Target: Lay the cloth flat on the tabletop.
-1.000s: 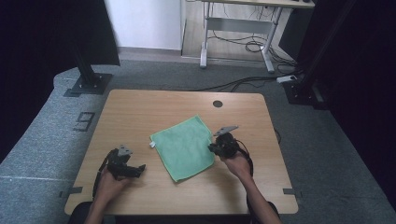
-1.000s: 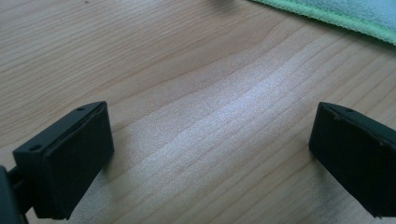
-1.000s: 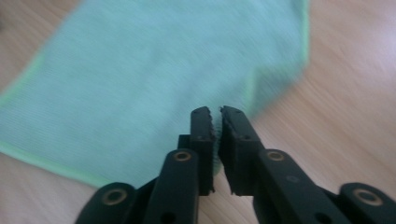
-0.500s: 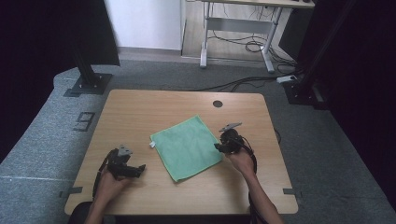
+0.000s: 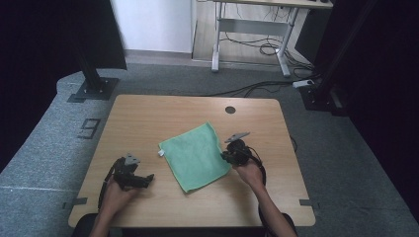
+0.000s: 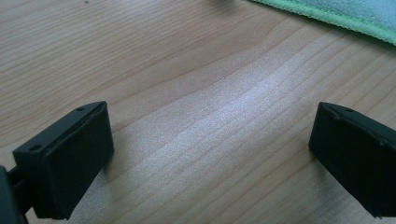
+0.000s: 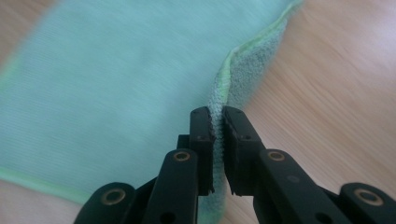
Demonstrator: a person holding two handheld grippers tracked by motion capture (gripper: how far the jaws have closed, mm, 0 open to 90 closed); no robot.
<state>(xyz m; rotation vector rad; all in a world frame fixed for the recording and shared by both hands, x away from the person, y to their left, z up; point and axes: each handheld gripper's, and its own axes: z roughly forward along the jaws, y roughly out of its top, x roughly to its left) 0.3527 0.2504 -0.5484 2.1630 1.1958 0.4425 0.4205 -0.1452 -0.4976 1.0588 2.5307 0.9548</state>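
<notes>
Nearest the person, the left tool [image 5: 132, 174] rests low on the table [image 5: 148, 118] with its jaws wide apart over bare wood, apart from the cloth [image 5: 195, 155]. The right tool [image 7: 218, 122] is clamped on the cloth's right edge, pinching up a fold. The green cloth lies flat mid-table between the tools.

A pale wooden worktop [image 5: 148, 118] — a green cloth [image 5: 195, 155] lies spread on it, near the middle, set askew.
</notes>
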